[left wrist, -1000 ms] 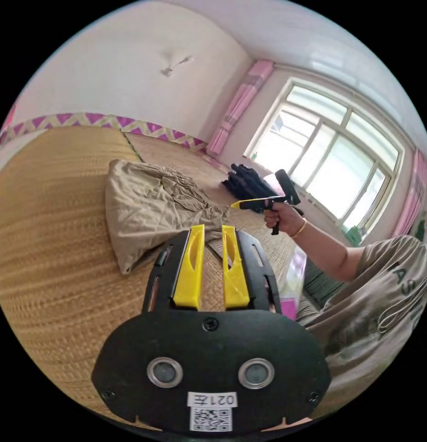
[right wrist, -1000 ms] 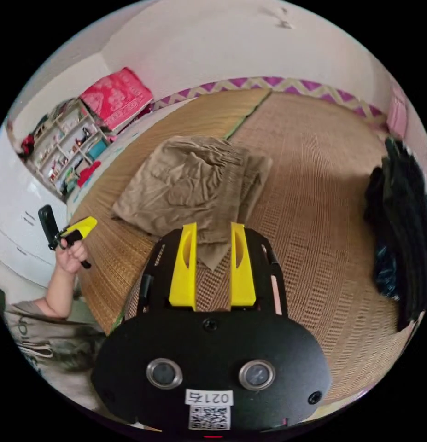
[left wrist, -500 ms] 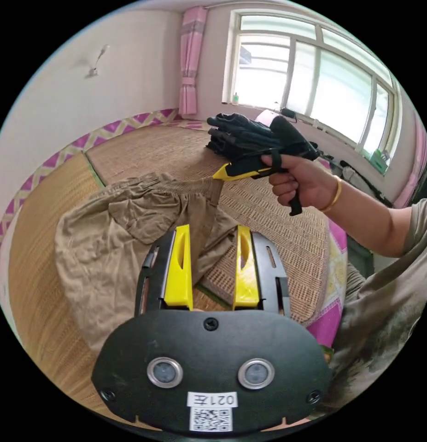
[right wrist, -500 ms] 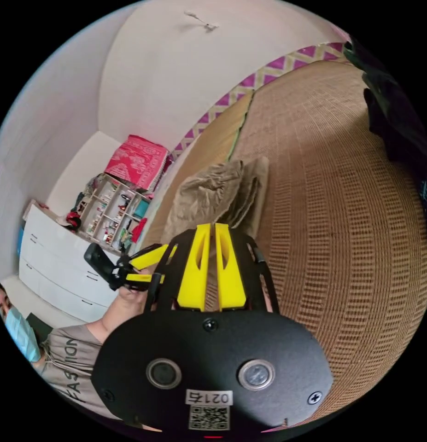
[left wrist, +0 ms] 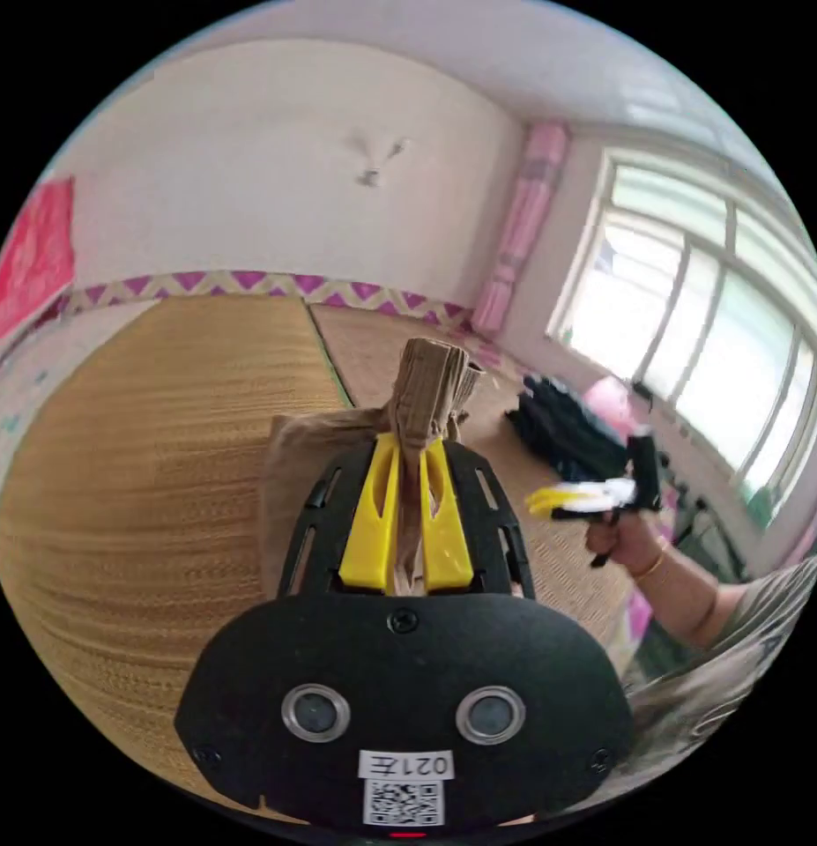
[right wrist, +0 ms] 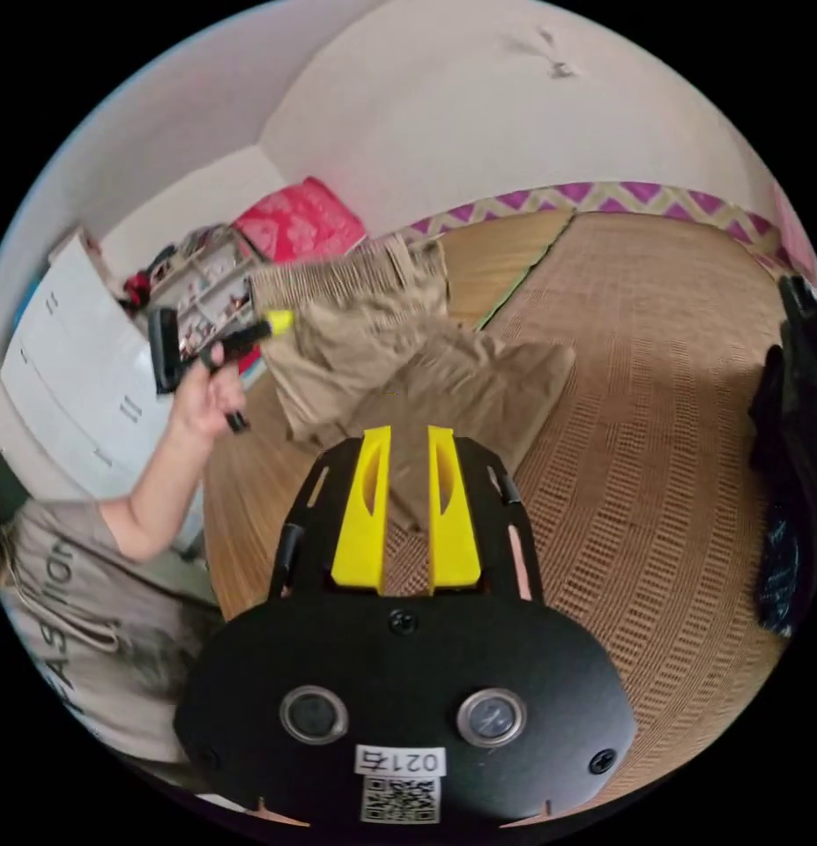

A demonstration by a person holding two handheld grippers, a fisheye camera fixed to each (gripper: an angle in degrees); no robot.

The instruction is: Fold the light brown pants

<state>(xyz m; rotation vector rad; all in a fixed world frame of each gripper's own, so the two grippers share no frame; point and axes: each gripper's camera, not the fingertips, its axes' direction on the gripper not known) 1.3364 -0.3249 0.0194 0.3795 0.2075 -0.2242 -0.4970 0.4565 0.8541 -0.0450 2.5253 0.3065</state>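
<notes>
Lifted now, crumpled light brown pants sit pinched in left gripper fingers.

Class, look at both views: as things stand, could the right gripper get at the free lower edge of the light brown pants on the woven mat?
Probably yes. The right gripper hangs open, holding nothing, just above the light brown pants, with bare woven straw mat between. The left gripper grips the waistband elsewhere.

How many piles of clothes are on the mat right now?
2: the light brown pants lie mid-mat, waistband lifted by the left claw; a black pile sits at the mat's edge.
</notes>
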